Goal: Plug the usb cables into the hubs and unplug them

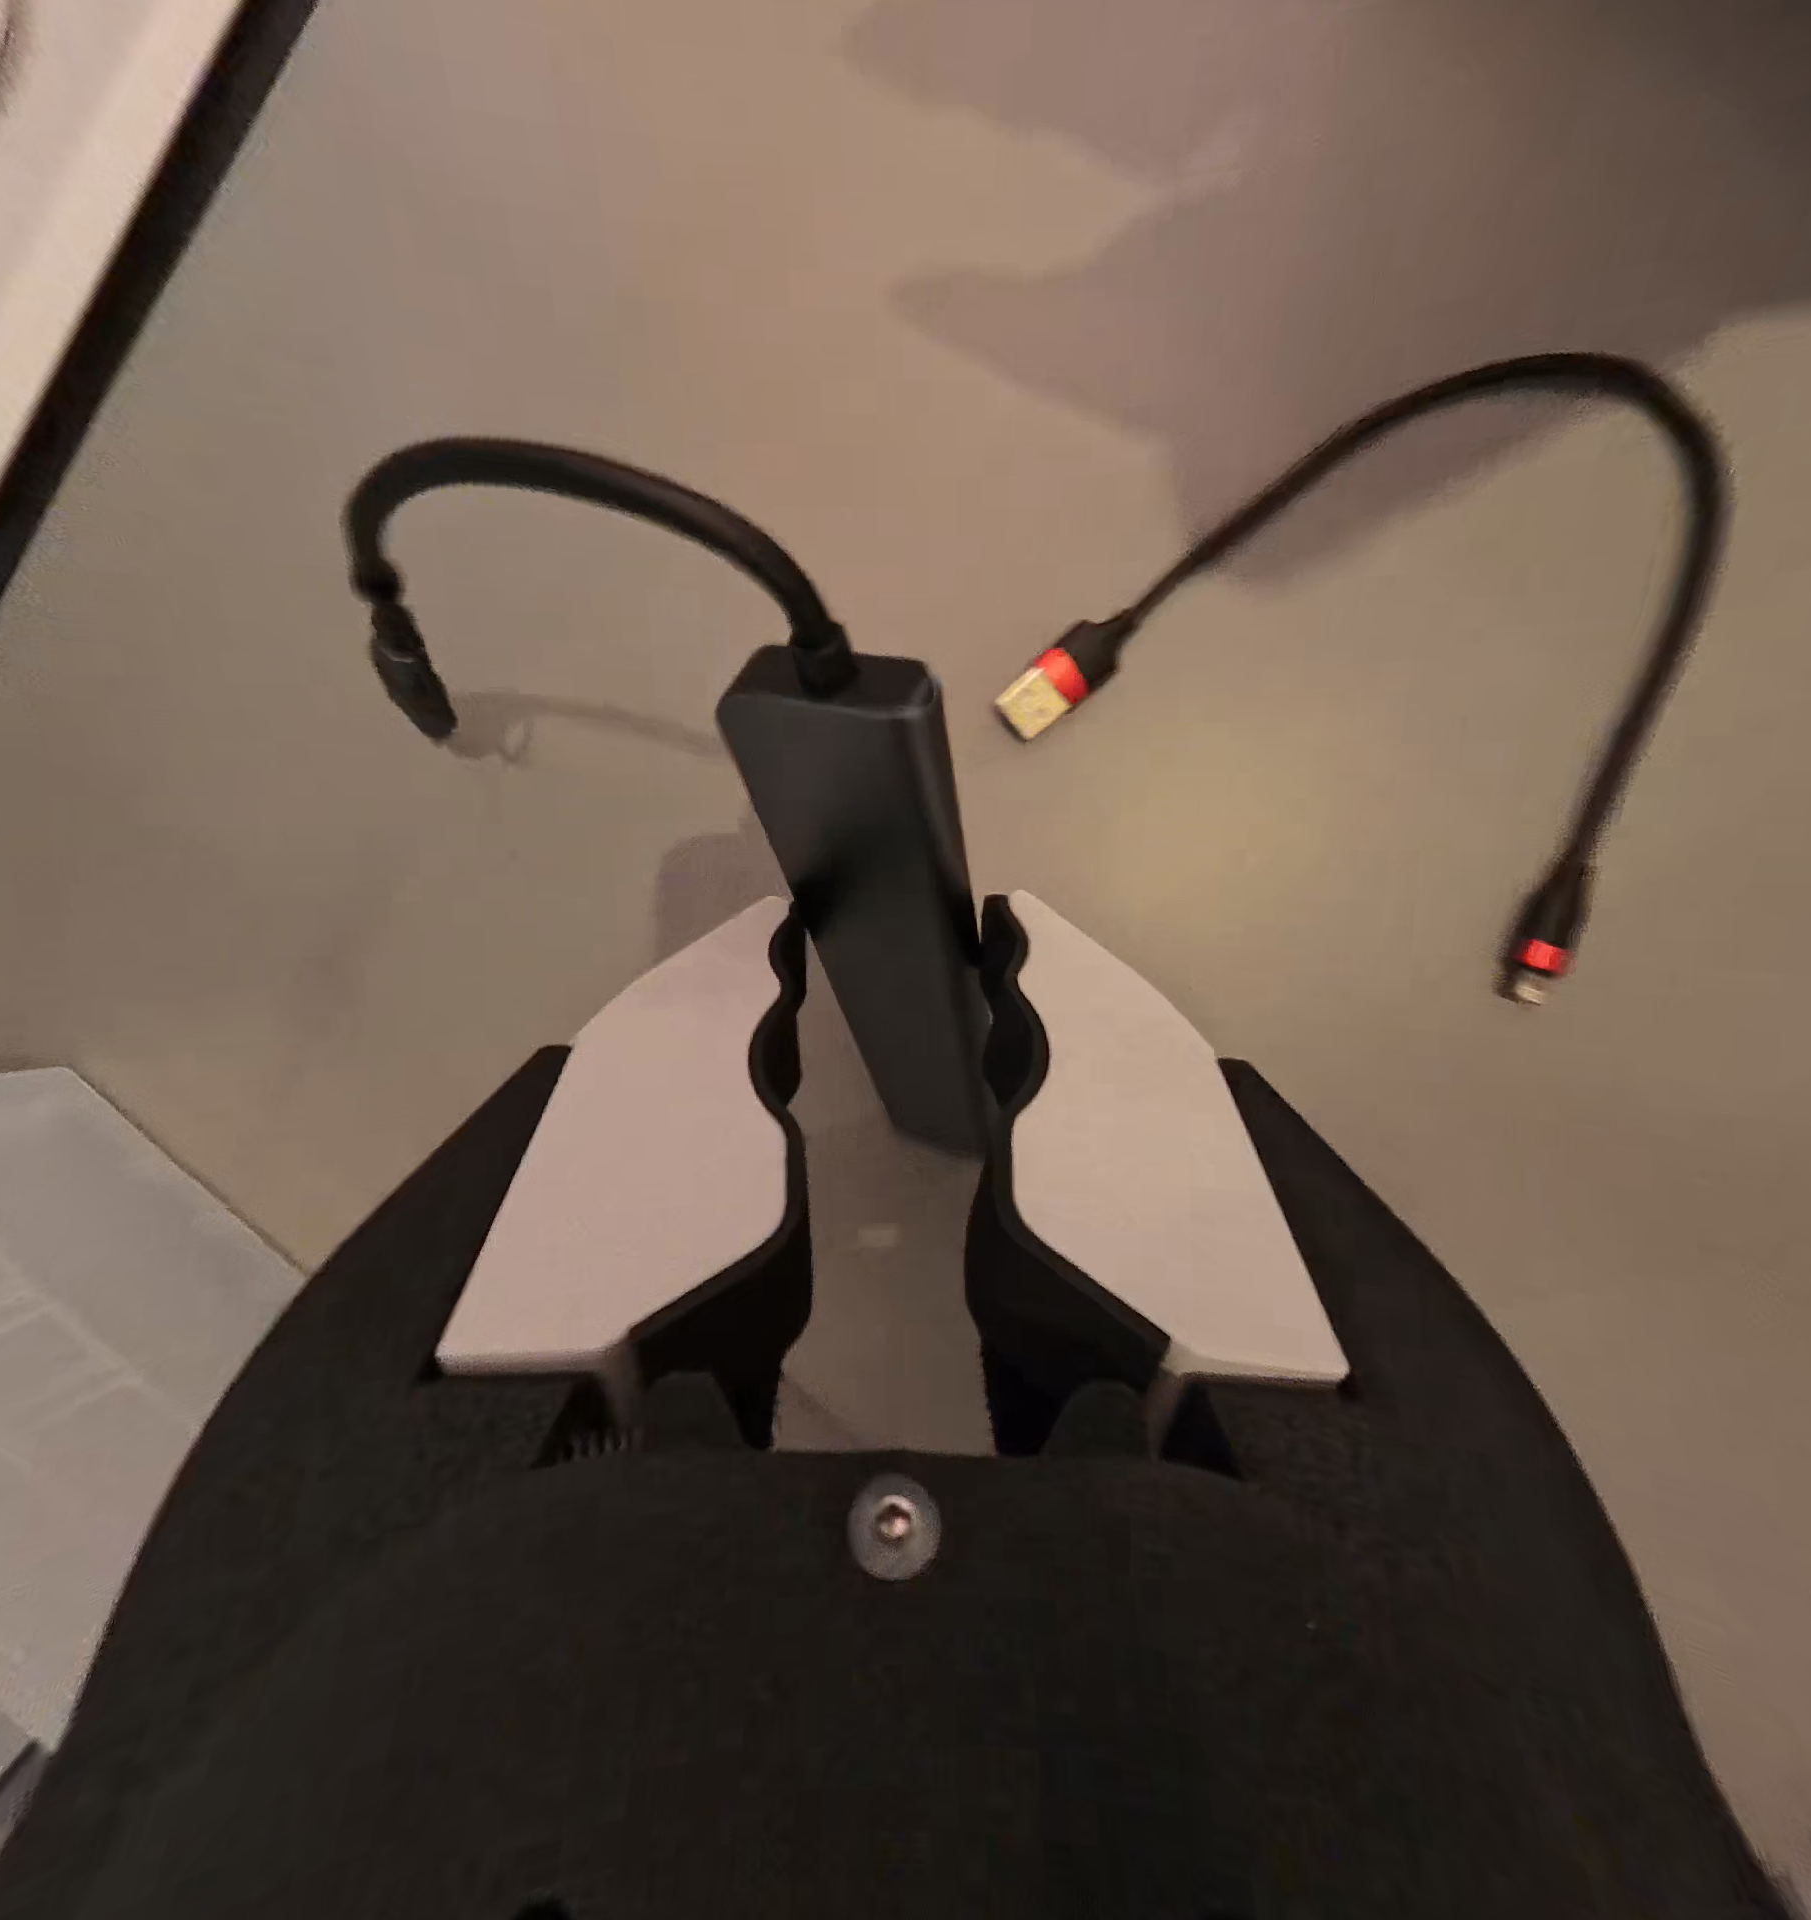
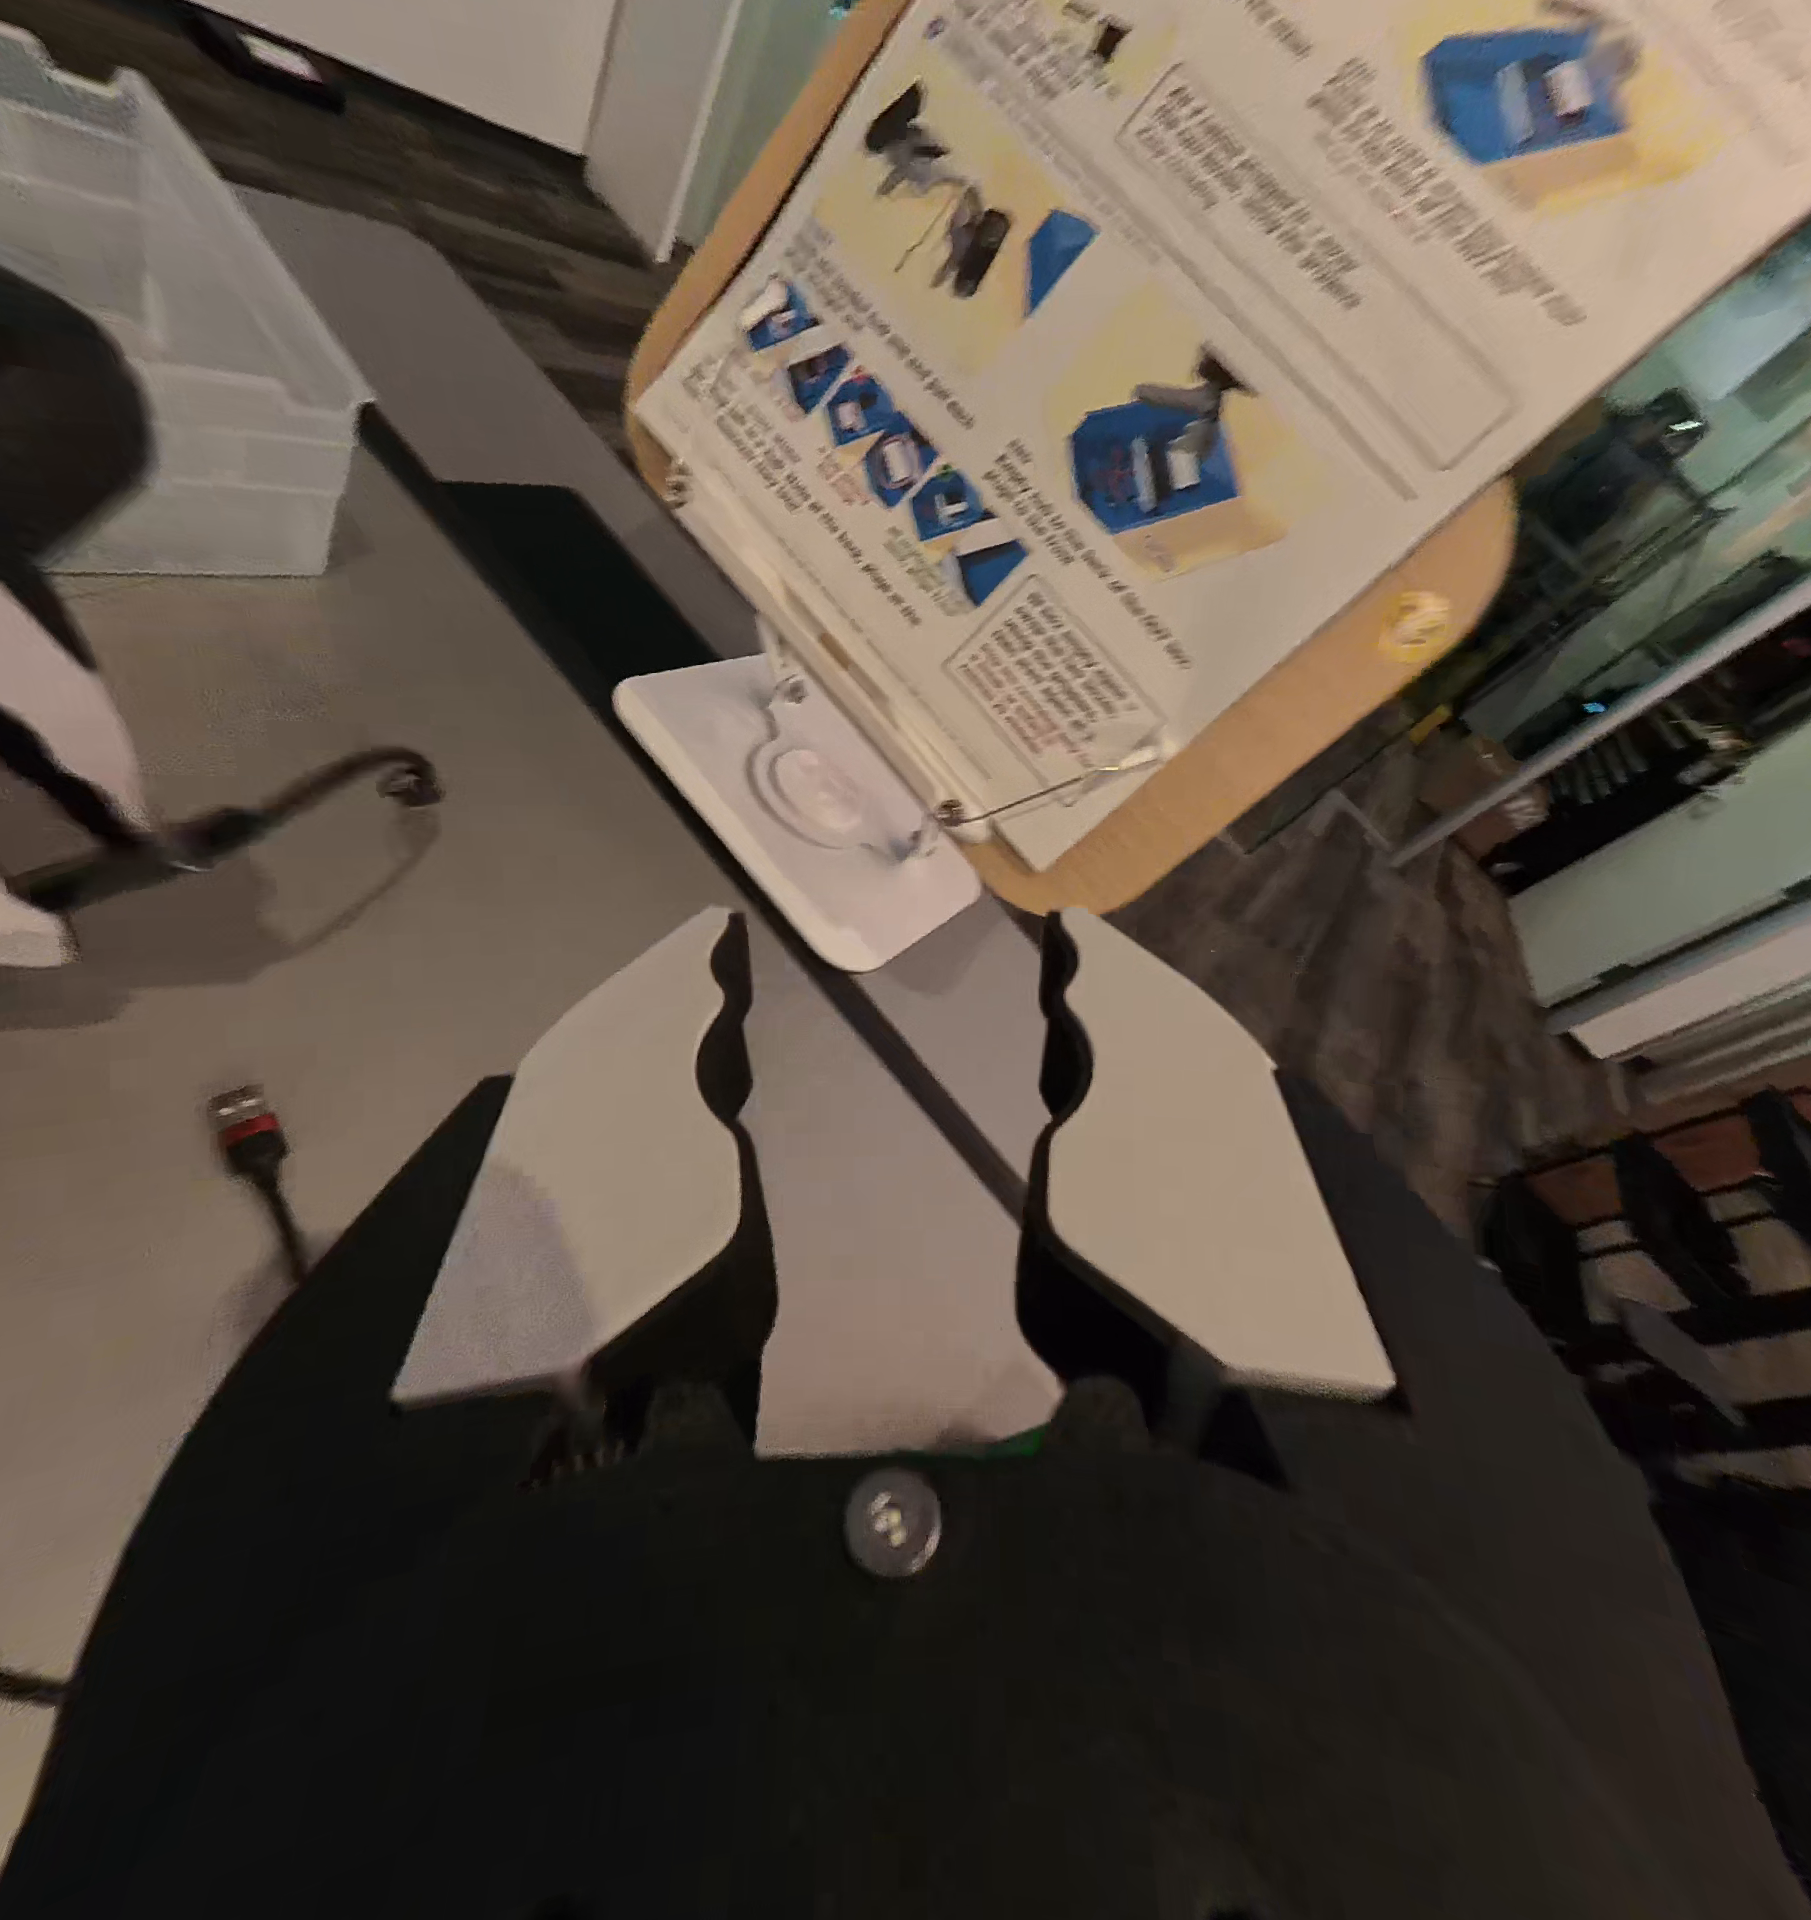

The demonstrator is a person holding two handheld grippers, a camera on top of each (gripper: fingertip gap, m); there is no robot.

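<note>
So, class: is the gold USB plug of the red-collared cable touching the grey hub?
Apart. The left wrist view shows bare table between the gold USB plug and the grey hub.

The hub's (image 1: 859,894) lower end hides between the left claw's (image 1: 893,925) fingers; the red-collared cable (image 2: 257,1153) vanishes behind the right claw (image 2: 896,935); the clipboard (image 2: 1244,416) is blurred and cropped.

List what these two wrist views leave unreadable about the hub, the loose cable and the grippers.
- Hub, left wrist view: its ports face away, and the left gripper covers its near end.
- Red-banded cable: its small far plug is too blurred to tell the type.
- Right wrist view: the right gripper hides most of that cable; only the USB-A plug shows.
- The left gripper there is a blur at the frame's left edge.
</note>
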